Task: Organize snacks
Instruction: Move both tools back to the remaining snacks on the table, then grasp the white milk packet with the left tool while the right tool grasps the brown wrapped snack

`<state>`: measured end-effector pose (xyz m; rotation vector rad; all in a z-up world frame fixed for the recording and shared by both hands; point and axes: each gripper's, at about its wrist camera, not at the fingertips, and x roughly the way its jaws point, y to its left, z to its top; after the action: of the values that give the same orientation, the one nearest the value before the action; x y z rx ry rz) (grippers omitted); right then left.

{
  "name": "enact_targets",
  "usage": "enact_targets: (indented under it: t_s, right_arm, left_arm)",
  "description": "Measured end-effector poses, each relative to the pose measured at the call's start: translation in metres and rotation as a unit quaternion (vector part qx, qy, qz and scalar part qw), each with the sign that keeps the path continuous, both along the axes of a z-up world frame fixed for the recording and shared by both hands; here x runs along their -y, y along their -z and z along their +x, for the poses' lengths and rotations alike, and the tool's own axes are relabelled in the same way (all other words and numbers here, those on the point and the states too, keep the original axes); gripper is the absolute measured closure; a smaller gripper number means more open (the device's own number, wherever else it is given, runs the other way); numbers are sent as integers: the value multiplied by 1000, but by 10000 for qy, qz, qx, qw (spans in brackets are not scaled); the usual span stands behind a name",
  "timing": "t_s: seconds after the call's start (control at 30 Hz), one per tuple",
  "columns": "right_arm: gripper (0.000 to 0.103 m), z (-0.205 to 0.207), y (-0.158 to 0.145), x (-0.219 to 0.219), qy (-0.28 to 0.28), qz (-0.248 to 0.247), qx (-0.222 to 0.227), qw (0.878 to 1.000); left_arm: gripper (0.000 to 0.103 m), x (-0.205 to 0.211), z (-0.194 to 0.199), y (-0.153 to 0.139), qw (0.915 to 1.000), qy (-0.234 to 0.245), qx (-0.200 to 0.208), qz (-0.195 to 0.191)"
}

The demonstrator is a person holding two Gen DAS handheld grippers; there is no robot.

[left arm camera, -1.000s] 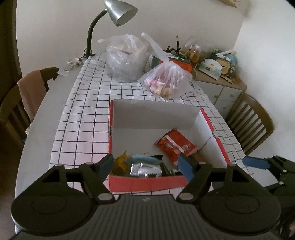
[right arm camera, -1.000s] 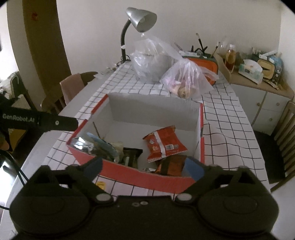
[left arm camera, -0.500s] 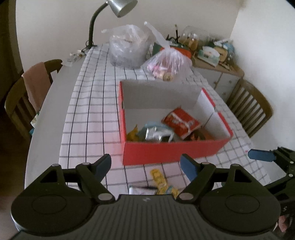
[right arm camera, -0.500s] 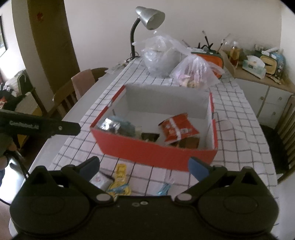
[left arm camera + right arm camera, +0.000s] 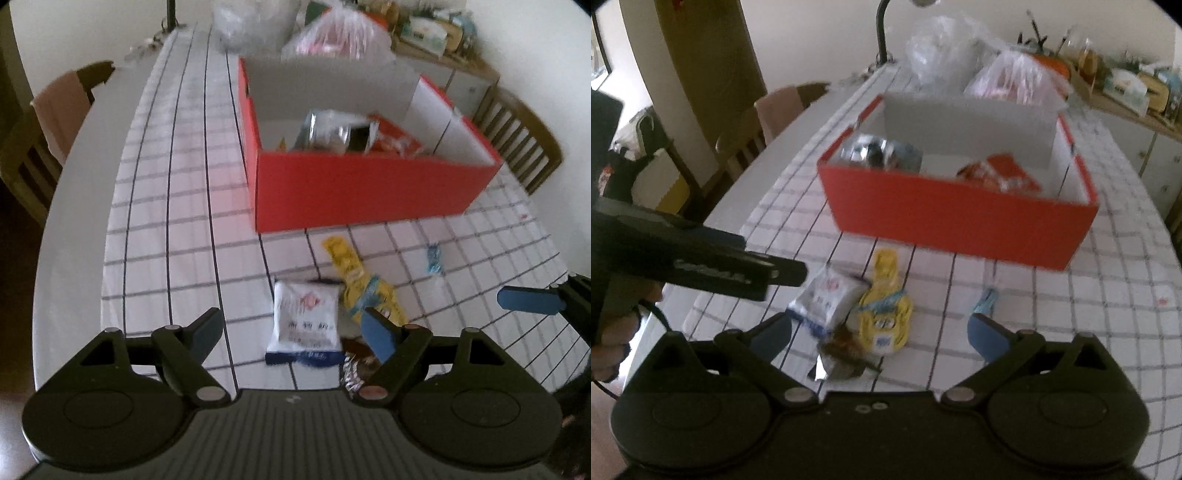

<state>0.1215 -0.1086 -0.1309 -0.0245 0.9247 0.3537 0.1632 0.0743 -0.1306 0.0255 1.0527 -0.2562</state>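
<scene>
With both tools spread & empty, left tool hangs over the white packet on the counter, near the red box. Drop low, straddle its short sides, pinch w/o snagging the yellow packet touching it. Right tool should wait.

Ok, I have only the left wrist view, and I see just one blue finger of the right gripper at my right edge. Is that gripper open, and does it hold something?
Observer: The right gripper is open. Both fingers are spread wide and it grips nothing.
Operator: And the dark wrapper, which is mostly hidden for me?
Observer: In the right wrist view the dark wrapper lies on the tablecloth against the near end of the yellow packet, with a silver end showing.
</scene>
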Motion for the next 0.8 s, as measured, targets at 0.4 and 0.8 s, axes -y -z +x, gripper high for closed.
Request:
enact_targets:
  t_s: [0.4, 0.8]
  right_arm:
    - [9, -2, 36, -22, -110, -235, -468, 9986]
    - [25, 9, 49, -33, -188, -251, -698, 9971]
  left_arm:
    - [21, 7, 23, 36, 9988, -71, -455, 137]
    - [21, 10, 36, 49, 9979, -133, -628, 118]
